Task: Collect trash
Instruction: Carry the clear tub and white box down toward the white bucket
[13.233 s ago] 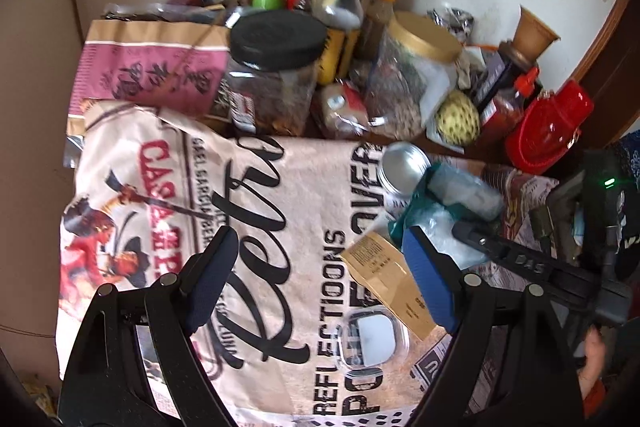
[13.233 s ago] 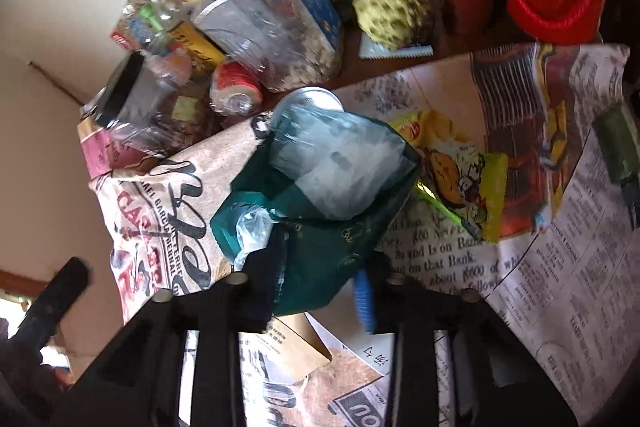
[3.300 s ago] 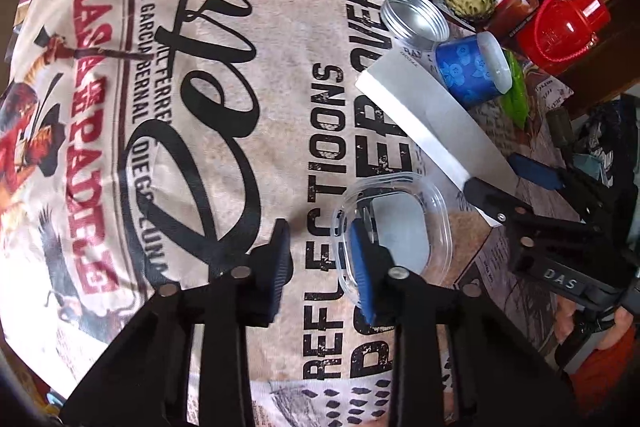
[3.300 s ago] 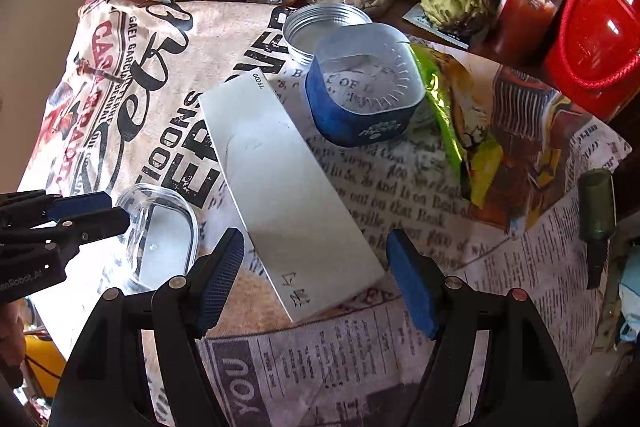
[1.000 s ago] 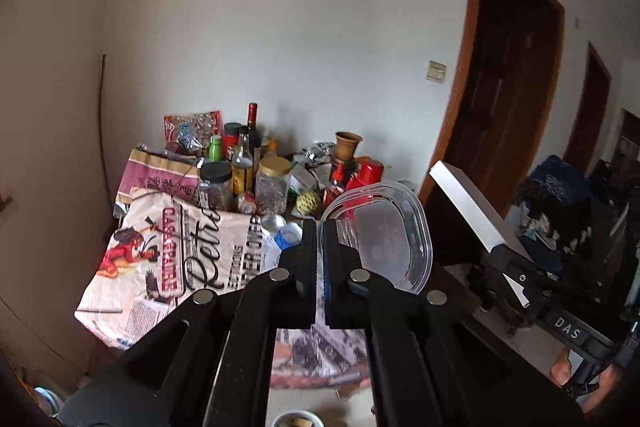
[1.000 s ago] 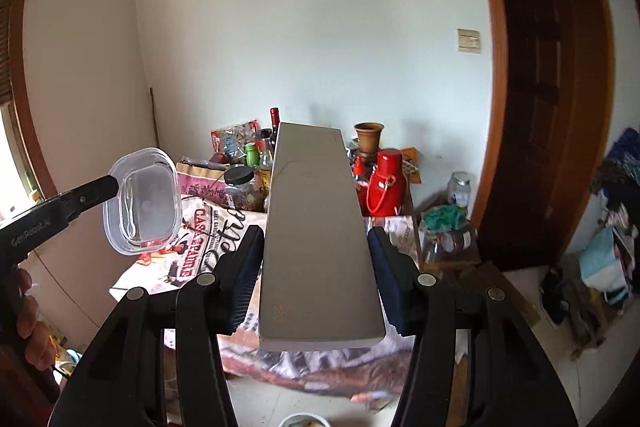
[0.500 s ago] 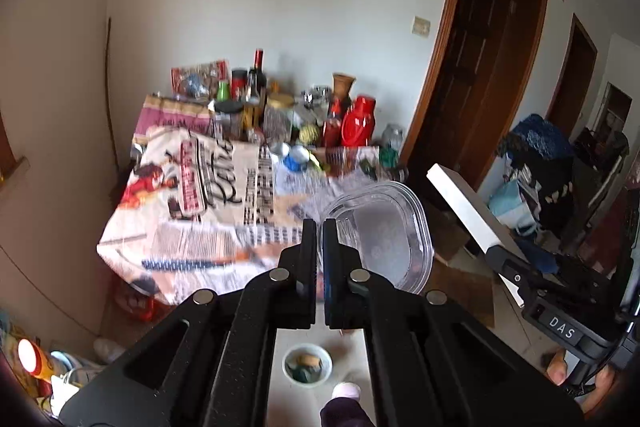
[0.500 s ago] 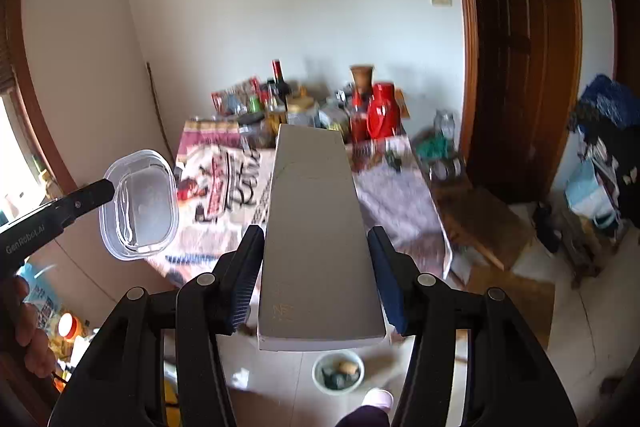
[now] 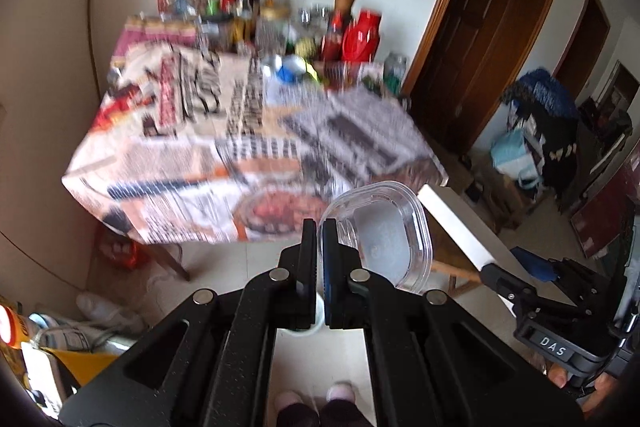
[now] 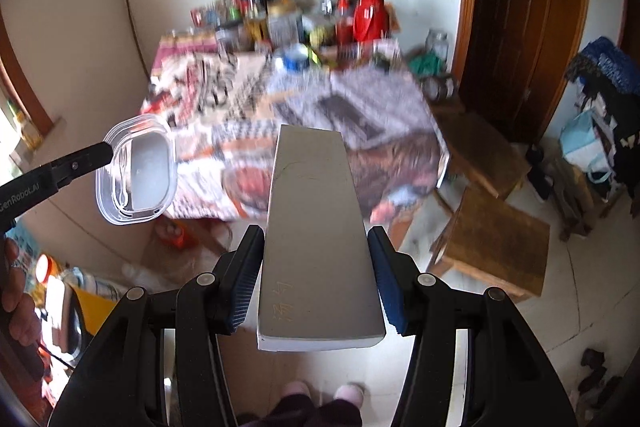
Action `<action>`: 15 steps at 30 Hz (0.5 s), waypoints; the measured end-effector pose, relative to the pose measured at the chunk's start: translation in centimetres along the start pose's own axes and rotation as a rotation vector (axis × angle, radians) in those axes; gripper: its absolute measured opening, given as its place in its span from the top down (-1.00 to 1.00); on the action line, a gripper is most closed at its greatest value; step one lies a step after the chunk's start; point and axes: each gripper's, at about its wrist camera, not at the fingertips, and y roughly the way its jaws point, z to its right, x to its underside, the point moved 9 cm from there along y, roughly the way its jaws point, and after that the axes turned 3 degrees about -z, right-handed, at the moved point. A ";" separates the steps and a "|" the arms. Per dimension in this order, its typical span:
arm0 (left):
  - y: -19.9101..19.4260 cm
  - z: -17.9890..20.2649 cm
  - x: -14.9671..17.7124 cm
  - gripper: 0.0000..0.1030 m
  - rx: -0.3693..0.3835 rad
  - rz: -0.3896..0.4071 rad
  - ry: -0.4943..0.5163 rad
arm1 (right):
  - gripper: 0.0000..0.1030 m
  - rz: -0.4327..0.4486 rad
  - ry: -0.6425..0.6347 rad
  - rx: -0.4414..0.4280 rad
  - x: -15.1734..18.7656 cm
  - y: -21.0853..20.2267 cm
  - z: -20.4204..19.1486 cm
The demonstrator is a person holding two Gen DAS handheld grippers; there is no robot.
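Between your right gripper's (image 10: 316, 283) blue pads sits the flat grey box (image 10: 316, 227), clamped by its long sides and pointing out toward the table (image 10: 384, 115). Your left gripper (image 9: 319, 259) is pinched tight on the rim of the clear plastic lid (image 9: 380, 235), held in the air beside the box. Below both lie pale floor tiles (image 10: 552, 323), your slippers (image 10: 348, 393), and a wooden stool (image 10: 496, 243) to the right.
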 end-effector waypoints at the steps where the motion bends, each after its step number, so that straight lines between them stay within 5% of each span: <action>1: 1.5 0.0 0.7 0.98 -0.010 -0.019 0.005 | 0.03 -0.020 -0.001 -0.007 0.6 1.1 0.3; 15: 20.7 -3.1 13.0 0.98 -0.026 -0.322 -0.131 | 0.03 -0.323 -0.023 -0.031 10.9 16.8 3.6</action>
